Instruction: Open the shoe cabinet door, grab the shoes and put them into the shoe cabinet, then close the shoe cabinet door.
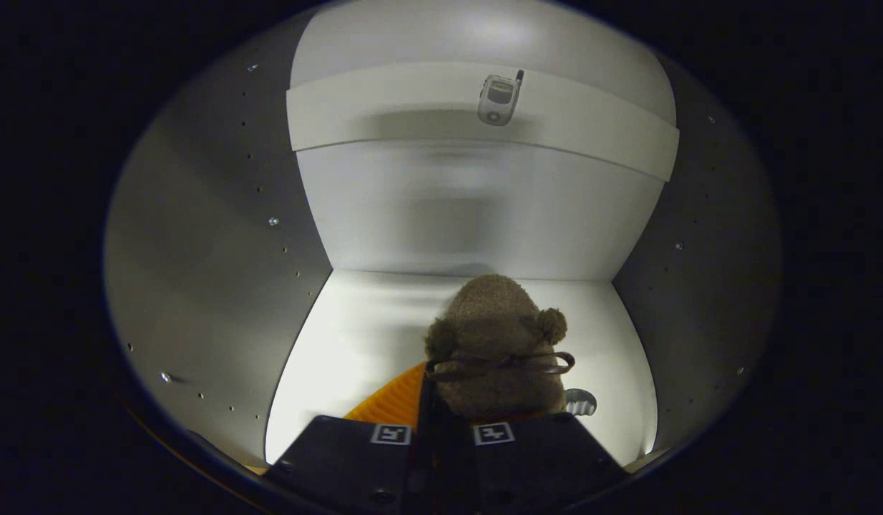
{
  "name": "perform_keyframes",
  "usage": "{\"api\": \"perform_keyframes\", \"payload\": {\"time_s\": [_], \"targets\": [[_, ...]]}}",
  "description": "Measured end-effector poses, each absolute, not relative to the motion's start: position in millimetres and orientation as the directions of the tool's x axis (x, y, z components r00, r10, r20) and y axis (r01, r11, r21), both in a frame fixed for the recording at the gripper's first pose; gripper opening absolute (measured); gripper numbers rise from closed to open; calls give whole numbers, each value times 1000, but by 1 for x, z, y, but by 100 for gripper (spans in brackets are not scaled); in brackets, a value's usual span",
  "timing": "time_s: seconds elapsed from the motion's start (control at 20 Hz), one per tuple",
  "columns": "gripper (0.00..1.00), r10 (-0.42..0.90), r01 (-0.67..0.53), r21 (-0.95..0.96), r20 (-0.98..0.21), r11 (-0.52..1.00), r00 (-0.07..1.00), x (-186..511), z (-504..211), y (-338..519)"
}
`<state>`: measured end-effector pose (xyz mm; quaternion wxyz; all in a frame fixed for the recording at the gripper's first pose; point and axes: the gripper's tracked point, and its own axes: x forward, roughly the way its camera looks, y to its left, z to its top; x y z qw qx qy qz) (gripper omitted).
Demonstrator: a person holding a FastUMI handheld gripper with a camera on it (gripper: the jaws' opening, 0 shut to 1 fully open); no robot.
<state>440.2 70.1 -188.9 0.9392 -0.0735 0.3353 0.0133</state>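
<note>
The gripper (445, 447) reaches into the shoe cabinet (212, 236), its fingers (348, 458) drawn close together with only a narrow dark slit between them. In that slit the rear edge of the shoe (495, 343) seems to be pinched, though the actual contact is hidden behind the finger blocks — so whether both fingers press on it cannot be told for certain.

The shoe is a fuzzy brown slipper with two small round ears and a thin brown bow (500, 365) tied across it. It sits just ahead of the fingertips, slightly toward the right finger, over the near half of the cabinet's bottom shelf (341, 336). Its long axis runs straight away from the fingers toward the back panel (470, 207), rounded toe end pointing at the back of the cabinet. An orange ribbed sole (391, 400) shows beside it on the left, just ahead of the left finger, and a small grey ridged part (581, 402) peeks out at its right near the right finger.

Above, a white upper shelf (384, 107) spans the cabinet from wall to wall — on it lies a small silver flip phone (499, 99), toward its right half. The grey side walls carry rows of peg holes. Between the slipper's toe and the back edge of the bottom shelf lies bare white shelf.
</note>
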Motion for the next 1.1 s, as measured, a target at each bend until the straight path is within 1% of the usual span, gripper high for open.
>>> {"api": "perform_keyframes", "payload": {"time_s": [0.05,0.3,0.35,0.4,0.5,0.55,0.6,0.65,0.7,0.75,0.85,1.1], "targets": [[23,-26,-74,-133,-623,988,782,435,-185,71],[57,-30,-27,-96,-545,995,838,416,-161,64],[60,-28,-25,-92,-531,995,847,409,-155,64],[70,-28,-21,-89,-513,996,858,402,-148,64],[78,-15,-23,-74,-477,997,879,385,-130,68],[79,-9,-25,-68,-456,997,890,376,-119,72],[87,-6,-26,-68,-432,997,902,366,-107,74],[90,-6,-25,-71,-407,997,913,356,-95,76],[94,-2,-26,-69,-381,997,925,345,-83,78],[94,7,-31,-64,-349,997,937,331,-69,82],[99,16,-36,-66,-280,997,960,301,-44,86],[99,-15,-3,-96,-191,995,981,223,-10,80]]}}
